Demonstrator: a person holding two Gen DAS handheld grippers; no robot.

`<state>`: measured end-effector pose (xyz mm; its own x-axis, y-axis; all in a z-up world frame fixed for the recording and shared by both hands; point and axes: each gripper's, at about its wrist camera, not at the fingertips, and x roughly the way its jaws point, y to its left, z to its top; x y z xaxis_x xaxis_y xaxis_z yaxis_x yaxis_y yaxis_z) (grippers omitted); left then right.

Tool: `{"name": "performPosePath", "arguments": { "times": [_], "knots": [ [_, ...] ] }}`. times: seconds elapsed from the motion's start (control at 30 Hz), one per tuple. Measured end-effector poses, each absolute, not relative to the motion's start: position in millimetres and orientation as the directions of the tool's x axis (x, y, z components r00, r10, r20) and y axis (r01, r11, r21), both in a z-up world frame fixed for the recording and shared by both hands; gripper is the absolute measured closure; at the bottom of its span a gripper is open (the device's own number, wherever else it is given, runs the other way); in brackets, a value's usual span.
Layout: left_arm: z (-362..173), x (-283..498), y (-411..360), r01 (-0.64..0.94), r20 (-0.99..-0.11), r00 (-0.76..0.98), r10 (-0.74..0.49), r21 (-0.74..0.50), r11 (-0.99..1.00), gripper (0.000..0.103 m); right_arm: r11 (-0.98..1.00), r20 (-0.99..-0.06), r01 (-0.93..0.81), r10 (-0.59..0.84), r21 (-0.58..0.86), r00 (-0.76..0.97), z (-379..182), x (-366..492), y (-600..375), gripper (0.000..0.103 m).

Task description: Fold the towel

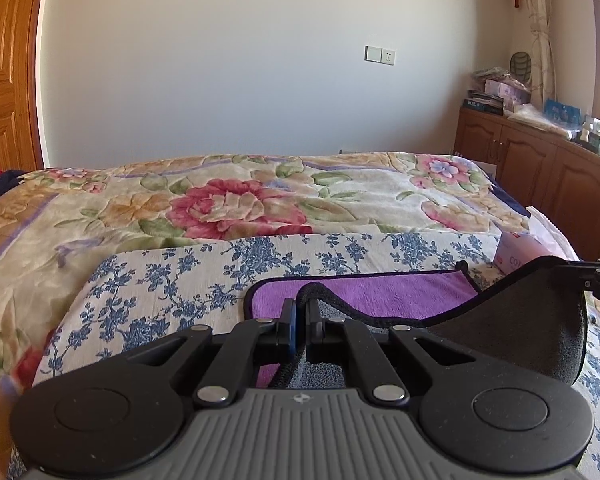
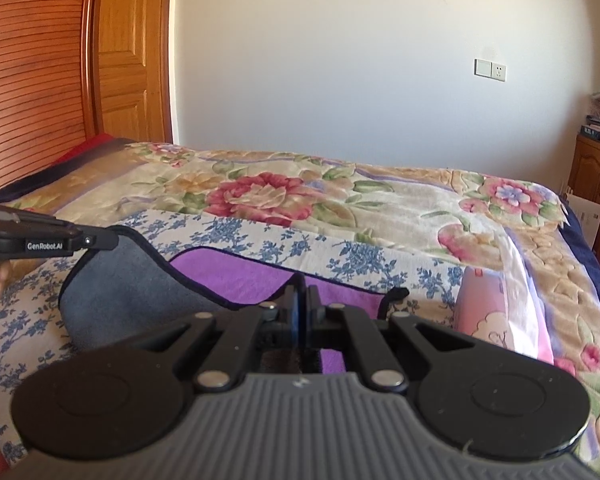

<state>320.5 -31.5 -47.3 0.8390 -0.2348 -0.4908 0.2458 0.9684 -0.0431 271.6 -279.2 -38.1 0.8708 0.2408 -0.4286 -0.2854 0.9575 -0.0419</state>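
I see the towel lying on a blue-flowered cloth spread over the big floral blanket on the bed, its purple face up and its grey underside showing where the near edge is lifted. My left gripper has its jaws closed on the black-trimmed near edge at one corner, and my right gripper is likewise clamped on the same edge further along, so the fabric curves up between the two. From the right wrist view, the side of the left tool reads "GenRobot.AI" in white letters. A pink packet sits just past the towel's far right corner; I can read only "CO" on it. On the wall there is a switch and socket plate.
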Motion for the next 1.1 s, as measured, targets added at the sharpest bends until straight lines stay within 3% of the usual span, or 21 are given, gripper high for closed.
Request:
{"name": "performPosePath", "arguments": {
  "times": [1.1],
  "knots": [
    [-49, 387, -37, 0.240, -0.510, 0.835, -0.204, 0.004, 0.971, 0.098, 0.944, -0.451, -0.299, 0.209, -0.139, 0.868, -47, 336, -296, 0.099]
  ]
}}
